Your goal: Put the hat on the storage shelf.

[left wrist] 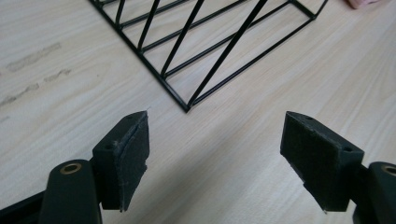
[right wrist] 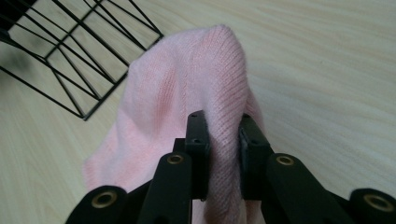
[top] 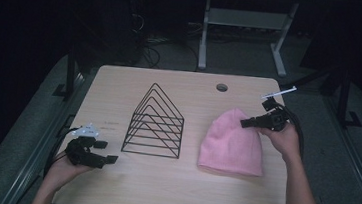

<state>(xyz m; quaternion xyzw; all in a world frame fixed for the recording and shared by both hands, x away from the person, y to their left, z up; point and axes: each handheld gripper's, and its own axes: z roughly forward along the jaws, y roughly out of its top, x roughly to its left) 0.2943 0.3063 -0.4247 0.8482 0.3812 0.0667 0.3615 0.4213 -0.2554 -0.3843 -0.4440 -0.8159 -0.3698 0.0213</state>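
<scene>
At the near left edge of the pale wood-grain table [top: 110, 185] we hold the left gripper [top: 105, 152] low over the bare surface, its two black padded jaws spread wide apart with nothing between them; in the left gripper view the flat, matte pads [left wrist: 126, 156] frame a corner of the rack. Mid-table stands the black wire rack [top: 155, 123] — thin rods bent into nested triangles on a rectangular base, upright and well apart from that gripper. To its right lies the pink knit beanie [top: 233, 142], soft and ribbed, rounded crown pointing to the far side, brim toward us, near the rack without touching it. At the beanie's far right edge we have the right gripper [top: 243, 123] — its jaws are clamped on a fold of the fine-ribbed pink fabric [right wrist: 219, 98] near the crown, the cloth bunched up between the black pads.
</scene>
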